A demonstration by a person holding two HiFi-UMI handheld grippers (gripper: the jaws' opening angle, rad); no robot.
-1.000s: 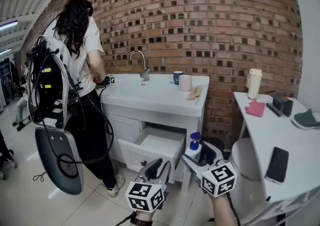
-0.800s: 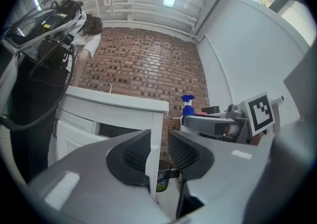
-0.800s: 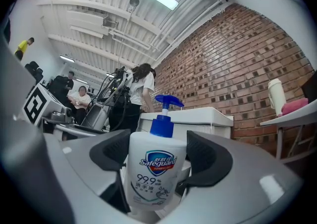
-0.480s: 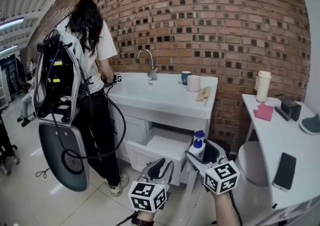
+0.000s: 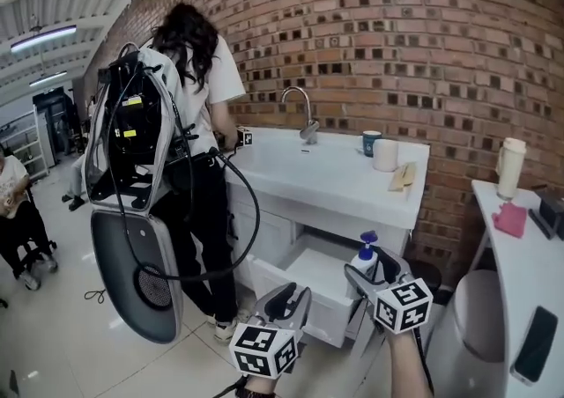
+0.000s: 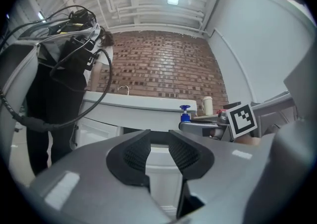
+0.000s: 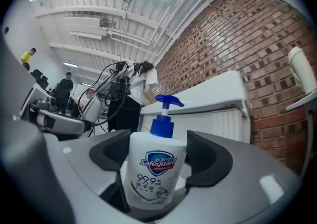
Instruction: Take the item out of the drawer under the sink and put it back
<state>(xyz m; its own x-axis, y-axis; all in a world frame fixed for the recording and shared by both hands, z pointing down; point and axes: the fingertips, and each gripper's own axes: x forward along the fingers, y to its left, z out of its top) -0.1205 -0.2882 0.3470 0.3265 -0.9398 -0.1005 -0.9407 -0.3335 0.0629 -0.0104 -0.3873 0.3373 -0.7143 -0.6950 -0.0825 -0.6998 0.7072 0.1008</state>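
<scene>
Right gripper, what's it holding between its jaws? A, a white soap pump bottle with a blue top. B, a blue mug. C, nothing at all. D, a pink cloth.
A: in the right gripper view, the right gripper has its jaws against both sides of the upright soap bottle with its blue pump.

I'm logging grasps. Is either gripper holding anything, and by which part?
The right gripper holds the soap bottle by its body, one jaw on each side, pump up. The left gripper holds nothing; its jaws stand apart.
</scene>
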